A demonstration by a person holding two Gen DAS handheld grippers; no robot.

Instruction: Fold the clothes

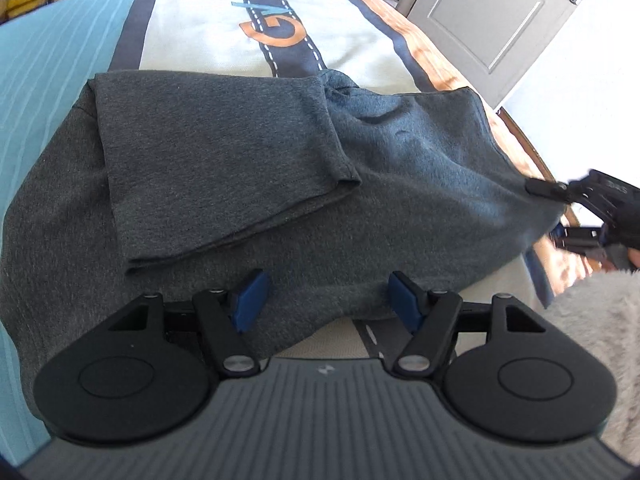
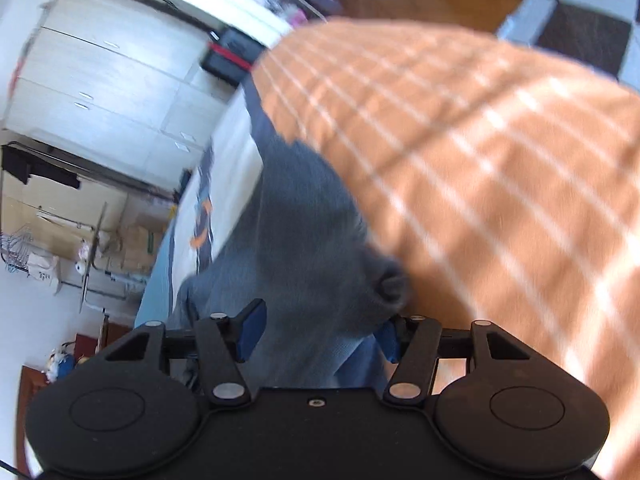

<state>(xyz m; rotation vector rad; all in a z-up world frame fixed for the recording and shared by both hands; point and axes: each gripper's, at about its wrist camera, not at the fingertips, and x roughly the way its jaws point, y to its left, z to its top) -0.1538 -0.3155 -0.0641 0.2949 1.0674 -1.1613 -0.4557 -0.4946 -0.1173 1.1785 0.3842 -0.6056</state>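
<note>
Hovering low over the near hem of a dark grey garment [image 1: 224,168], the left claw [image 1: 326,300] has its blue pads [image 1: 252,300] spread wide with nothing between them; cloth lies under and beyond the tips. From this view's centre, the garment spreads across a bed [image 1: 208,28], with one part folded over and lying flat toward 10 o'clock, its hemmed edge running diagonally down toward 7 o'clock. Out at 3 o'clock the right claw [image 1: 550,192] pinches the garment's far corner and pulls the fabric taut off the bed's edge. A fluffy pale sleeve [image 1: 600,308] shows at 4 o'clock.

In the right wrist view, the right claw [image 2: 320,330] has grey fabric [image 2: 304,240] bunched between its pads, which stand only partly closed around the wad; the picture is motion-blurred. An orange bedspread with pale grid lines [image 2: 480,160] fills the area from 12 to 4 o'clock.

Farther off, the cream bed cover carries a dark stripe with an orange letter [image 1: 276,32] at 12 o'clock, a blue striped sheet [image 1: 48,80] lies at 10 o'clock, and a white door [image 1: 488,12] stands at 1 o'clock.
</note>
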